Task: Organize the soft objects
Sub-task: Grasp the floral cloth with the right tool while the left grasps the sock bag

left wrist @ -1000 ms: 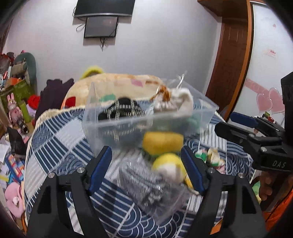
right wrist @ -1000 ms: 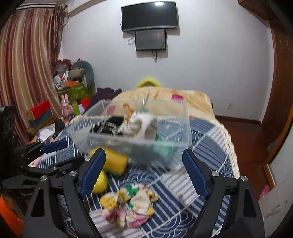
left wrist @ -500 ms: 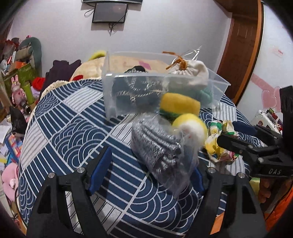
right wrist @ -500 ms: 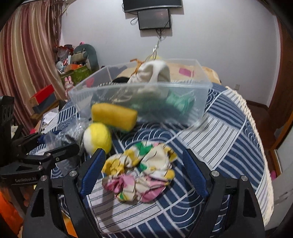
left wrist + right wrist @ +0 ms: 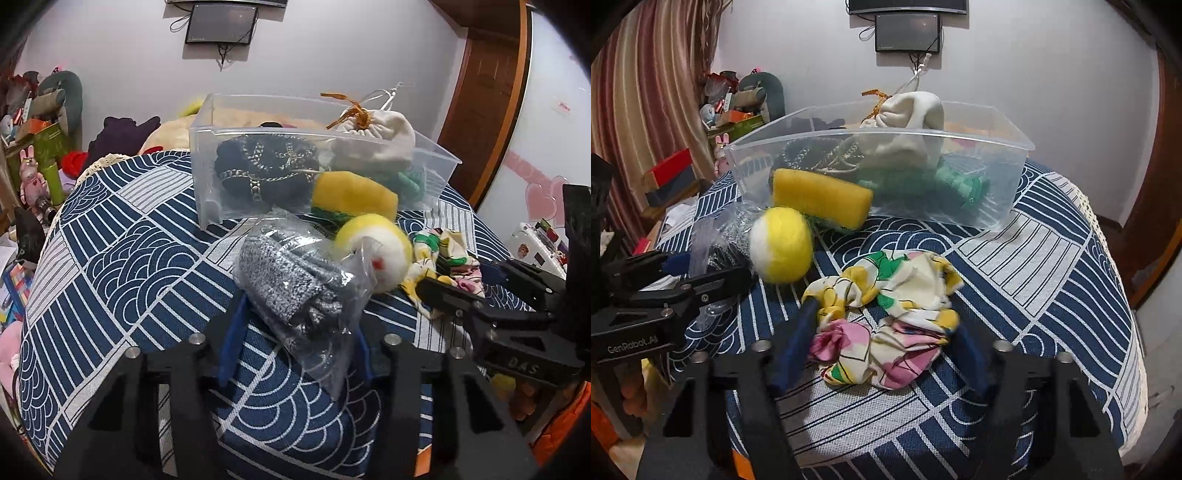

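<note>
A clear bag of grey knit point(image 5: 291, 280) lies on the blue patterned tablecloth. My left gripper point(image 5: 301, 314) straddles it with its jaws closing, the pads at the bag's sides without squeezing it. A floral cloth point(image 5: 886, 306) lies bunched to the right. My right gripper point(image 5: 886, 319) straddles it, jaws closing, pads at its edges. A yellow and white ball point(image 5: 384, 251) and a yellow sponge point(image 5: 354, 195) lie between the bag and a clear plastic box point(image 5: 207, 177). The box holds a white pouch point(image 5: 373, 140), a black chain bag point(image 5: 266, 170) and something green point(image 5: 960, 184).
The round table's cloth point(image 5: 110, 258) drops off at the near and left edges. Toys and boxes point(image 5: 33, 147) pile up at the left wall. A wooden door point(image 5: 480, 92) stands at the right, and curtains point(image 5: 646, 92) hang at the left in the right wrist view.
Both grippers have come down toward the table. Their jaws have narrowed, the left around the bag of grey knit and the right around the floral cloth.
</note>
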### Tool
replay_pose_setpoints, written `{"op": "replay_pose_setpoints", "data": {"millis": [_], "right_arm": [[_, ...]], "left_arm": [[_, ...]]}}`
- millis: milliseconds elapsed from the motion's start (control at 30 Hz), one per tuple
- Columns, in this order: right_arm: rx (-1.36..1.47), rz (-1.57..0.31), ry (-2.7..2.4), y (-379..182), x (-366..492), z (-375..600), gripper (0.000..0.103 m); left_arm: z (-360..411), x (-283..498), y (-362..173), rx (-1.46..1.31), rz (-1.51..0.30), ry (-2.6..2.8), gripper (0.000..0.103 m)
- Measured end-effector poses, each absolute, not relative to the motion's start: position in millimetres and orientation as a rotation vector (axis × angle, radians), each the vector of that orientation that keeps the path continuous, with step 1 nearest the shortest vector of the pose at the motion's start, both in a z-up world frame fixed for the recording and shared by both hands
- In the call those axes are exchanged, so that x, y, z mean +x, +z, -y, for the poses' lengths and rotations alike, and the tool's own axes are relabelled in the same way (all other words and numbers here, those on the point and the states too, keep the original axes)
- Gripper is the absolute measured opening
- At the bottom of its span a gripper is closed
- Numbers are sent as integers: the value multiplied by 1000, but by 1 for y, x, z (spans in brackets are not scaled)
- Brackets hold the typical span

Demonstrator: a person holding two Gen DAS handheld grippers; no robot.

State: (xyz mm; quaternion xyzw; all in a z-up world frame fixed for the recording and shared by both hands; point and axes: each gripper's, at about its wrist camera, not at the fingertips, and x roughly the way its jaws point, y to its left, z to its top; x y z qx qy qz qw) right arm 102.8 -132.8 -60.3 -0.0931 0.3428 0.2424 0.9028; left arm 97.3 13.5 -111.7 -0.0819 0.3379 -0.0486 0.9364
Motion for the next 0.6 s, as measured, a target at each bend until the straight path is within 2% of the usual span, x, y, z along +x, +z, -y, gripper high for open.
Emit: {"op": "replay_pose_setpoints", "data": {"millis": [167,233,300,600], "right_arm": [[-186,-696,497,-58,102,136,33],[-151,-707,505,-58,102,138,21],[-119,-712,511,-56,104,143,17],[-73,-641,487,-32,100,164,15]], "left_arm": [[-13,94,-111,-176,-678,-102,37],[-15,92,-110,-184,-677,-102,30],[-16,90,-107,-184,-669,-93,27],[-28,80,-78,-178,-588,-59,25]]}}
